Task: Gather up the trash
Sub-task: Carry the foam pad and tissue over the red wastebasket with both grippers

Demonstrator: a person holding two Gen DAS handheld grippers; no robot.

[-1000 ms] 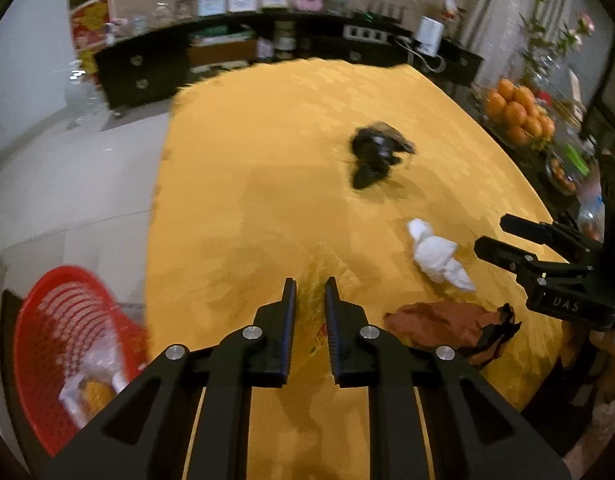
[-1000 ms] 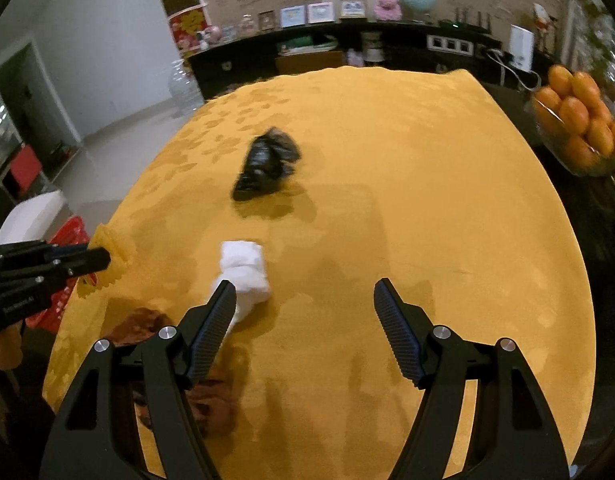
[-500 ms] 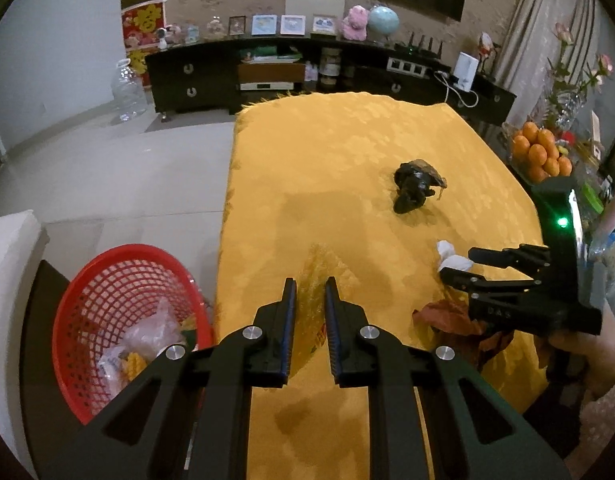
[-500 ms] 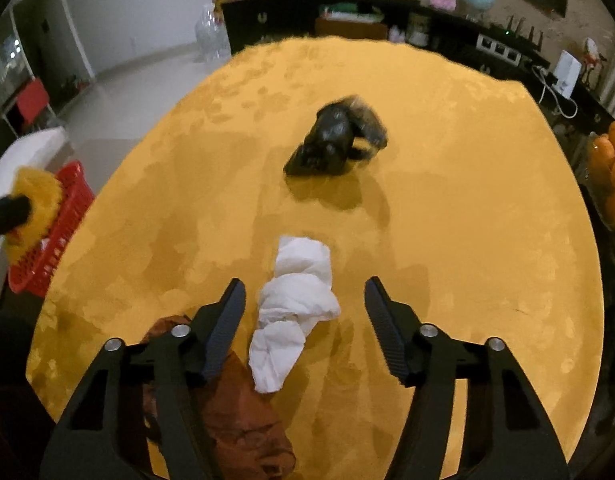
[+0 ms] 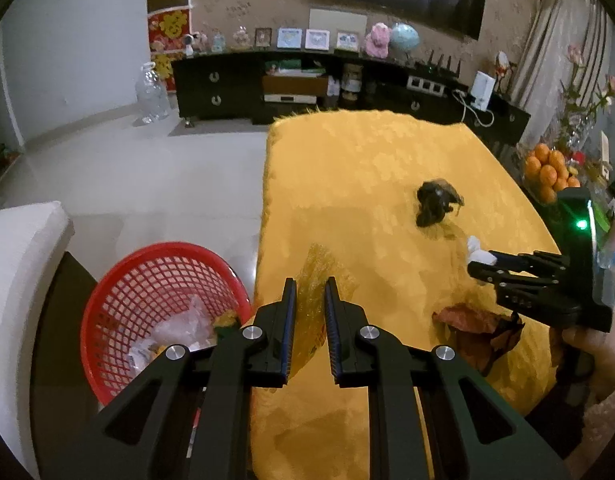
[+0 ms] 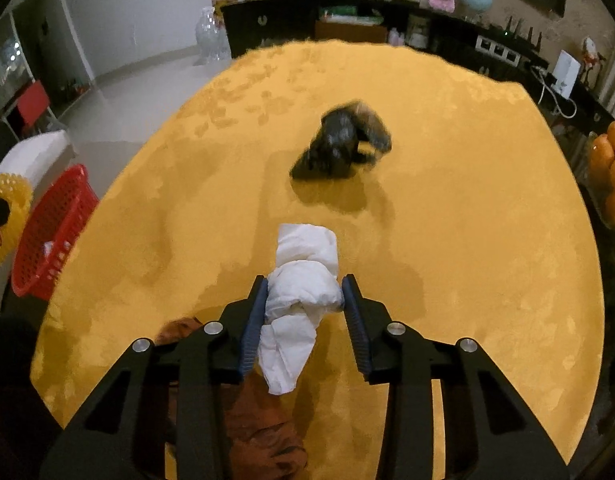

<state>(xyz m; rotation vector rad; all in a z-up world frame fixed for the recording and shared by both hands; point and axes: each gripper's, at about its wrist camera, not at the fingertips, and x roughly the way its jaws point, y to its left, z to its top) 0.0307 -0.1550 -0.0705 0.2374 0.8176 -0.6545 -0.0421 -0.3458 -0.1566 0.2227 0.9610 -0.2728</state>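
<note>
At a table draped in a golden-yellow patterned cloth (image 6: 447, 208), we hold a two-finger gripper in each hand amid scattered rubbish. Our right gripper (image 6: 303, 292) angles down over the near part of the table, its jaws closing around a crumpled white paper tissue (image 6: 301, 280); the wad lies between the ribbed pads, which touch its flanks on both sides, while its loose tail hangs below them over a crumpled reddish-brown wrapper (image 6: 259, 432) lying at the table's near edge. From the left wrist view, that same right gripper (image 5: 483, 266) reaches in from the right edge of the frame, a hand (image 5: 587, 344) around its handle and a sliver of white tissue showing at its tip. Our left gripper (image 5: 309, 292) has its fingers shut on a piece of yellow mesh netting (image 5: 319, 280), which stands up between the pads at the left edge of the table, just beside a round red plastic mesh basket (image 5: 119, 292) that already holds clear and yellow scraps. Farther out on the cloth, well apart from both grippers, sits a crumpled black plastic bag (image 6: 343, 140). A pile of oranges (image 5: 547, 172) rests beyond the table's right side.
</note>
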